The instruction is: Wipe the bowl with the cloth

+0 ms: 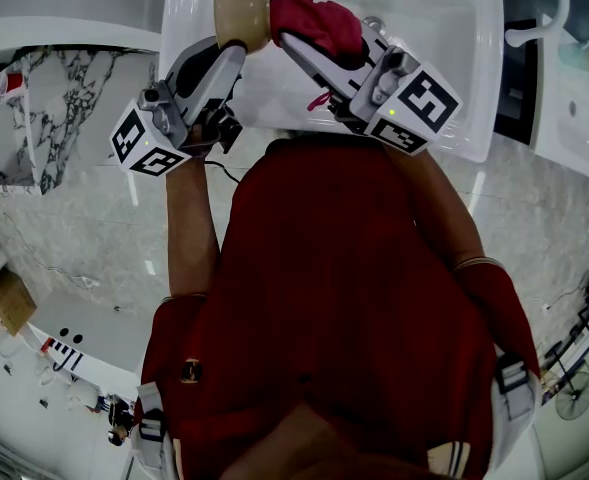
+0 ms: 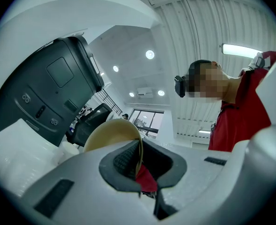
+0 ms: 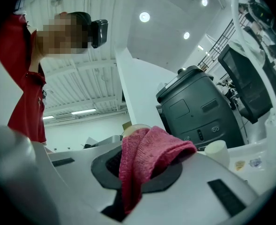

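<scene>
White sink set in a marble bench. Left tool is clenched on the rim of the bowl, over the sink's left end. Right tool clamps the cloth, which touches the bowl over the sink. My read: the bowl is light, stiff, thin-walled and slick if wet. A rim pinch works but may pivot. The cloth is soft and bunches. I can't see the bowl's inside or the contact patch. A red shirt hides the sink's near edge.

In the right gripper view the cloth hides all of the bowl but a rim sliver.
</scene>
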### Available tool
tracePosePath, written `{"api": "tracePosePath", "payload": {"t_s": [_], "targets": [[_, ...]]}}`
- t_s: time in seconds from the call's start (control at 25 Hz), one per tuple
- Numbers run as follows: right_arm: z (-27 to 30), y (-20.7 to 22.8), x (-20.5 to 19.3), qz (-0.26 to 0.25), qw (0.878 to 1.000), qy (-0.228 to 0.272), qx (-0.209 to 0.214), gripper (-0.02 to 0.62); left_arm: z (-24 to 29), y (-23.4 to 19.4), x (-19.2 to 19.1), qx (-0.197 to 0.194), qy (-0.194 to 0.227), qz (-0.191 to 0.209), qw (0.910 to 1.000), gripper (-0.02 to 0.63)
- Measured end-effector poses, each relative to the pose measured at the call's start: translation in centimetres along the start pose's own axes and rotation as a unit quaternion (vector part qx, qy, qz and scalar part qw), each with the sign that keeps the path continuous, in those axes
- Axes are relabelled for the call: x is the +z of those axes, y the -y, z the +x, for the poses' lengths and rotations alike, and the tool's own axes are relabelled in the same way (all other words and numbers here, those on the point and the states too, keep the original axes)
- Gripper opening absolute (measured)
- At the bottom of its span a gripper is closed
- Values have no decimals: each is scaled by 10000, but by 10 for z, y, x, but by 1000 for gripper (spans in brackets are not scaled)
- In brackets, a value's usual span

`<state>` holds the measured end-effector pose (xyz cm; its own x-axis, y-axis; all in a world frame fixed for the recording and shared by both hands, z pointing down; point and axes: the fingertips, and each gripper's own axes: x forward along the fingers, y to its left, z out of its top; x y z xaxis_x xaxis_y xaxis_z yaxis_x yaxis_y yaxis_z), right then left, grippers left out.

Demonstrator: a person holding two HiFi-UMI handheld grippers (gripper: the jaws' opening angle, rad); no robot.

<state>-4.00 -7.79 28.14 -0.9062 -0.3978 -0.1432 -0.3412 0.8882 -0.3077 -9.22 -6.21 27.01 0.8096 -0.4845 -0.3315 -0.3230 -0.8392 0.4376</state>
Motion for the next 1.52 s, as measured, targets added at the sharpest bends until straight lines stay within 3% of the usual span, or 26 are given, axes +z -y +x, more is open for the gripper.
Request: {"api": "tracePosePath", "payload": {"t_s": [0.28,0.76,1.52], "targets": [[-1,-5,11,-42,9999,107,49,31,0,1,0,15,14,-12,10000,21],[-1,12,20,-79,9992,294,-245,31,1,12,-7,-272,-218,7,9994,21],[-2,16,0,-25,9997,-27,-254,31,2,17,-4,-276,-166,22,9995,23]]}}
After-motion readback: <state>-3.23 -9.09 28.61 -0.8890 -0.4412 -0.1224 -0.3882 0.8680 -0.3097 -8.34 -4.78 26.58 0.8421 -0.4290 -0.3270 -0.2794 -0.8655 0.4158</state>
